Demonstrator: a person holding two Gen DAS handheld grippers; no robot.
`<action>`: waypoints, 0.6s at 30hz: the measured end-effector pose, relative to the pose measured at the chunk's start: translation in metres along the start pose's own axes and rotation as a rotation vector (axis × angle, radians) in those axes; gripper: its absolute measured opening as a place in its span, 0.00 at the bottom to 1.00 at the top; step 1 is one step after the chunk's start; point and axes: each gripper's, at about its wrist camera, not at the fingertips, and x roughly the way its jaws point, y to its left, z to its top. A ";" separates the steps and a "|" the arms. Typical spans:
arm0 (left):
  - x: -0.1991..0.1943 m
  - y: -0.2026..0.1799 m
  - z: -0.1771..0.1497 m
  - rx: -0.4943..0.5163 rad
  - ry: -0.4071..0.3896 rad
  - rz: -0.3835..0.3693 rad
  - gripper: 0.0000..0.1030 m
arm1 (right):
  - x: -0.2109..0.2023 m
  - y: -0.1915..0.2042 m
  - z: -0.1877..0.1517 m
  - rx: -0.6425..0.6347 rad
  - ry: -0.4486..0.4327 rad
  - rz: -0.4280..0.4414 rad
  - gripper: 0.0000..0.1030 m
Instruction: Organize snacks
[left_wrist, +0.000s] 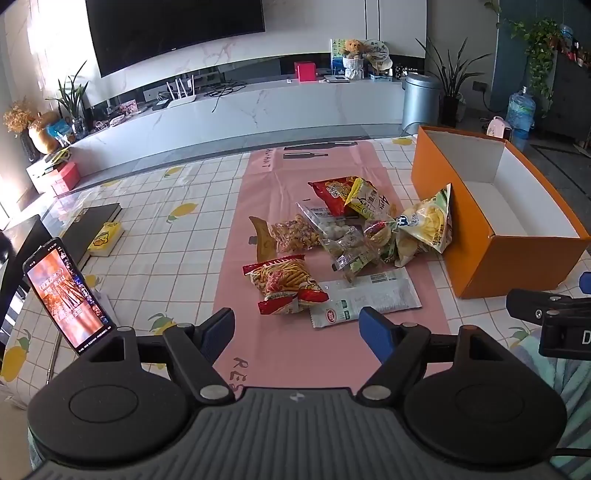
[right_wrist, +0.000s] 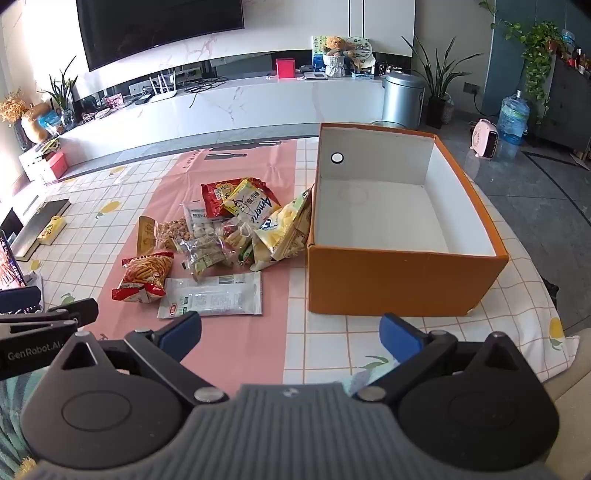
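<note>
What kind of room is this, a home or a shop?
Most likely a home living room. A large black wall-mounted television hangs above a long white marble-look media cabinet, with green potted houseplants on the floor beside it. Snack packets lie on a low table with a lemon-print checked tablecloth.

Left tool (left_wrist: 297, 330) and right tool (right_wrist: 291, 334) gape wide, empty

Orange box (right_wrist: 402, 282) white inside, pink mat (left_wrist: 332, 354), lemon-print checked tablecloth (left_wrist: 177, 229)
</note>
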 end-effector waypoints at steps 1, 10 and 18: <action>0.000 0.000 0.000 0.001 0.000 0.002 0.87 | 0.000 0.000 0.000 0.001 -0.003 0.000 0.96; -0.005 -0.006 0.008 0.011 -0.013 -0.006 0.87 | 0.001 0.002 -0.001 0.001 -0.002 -0.003 0.96; -0.004 -0.005 0.009 0.016 -0.025 -0.022 0.87 | -0.002 -0.010 0.008 0.006 -0.001 -0.005 0.96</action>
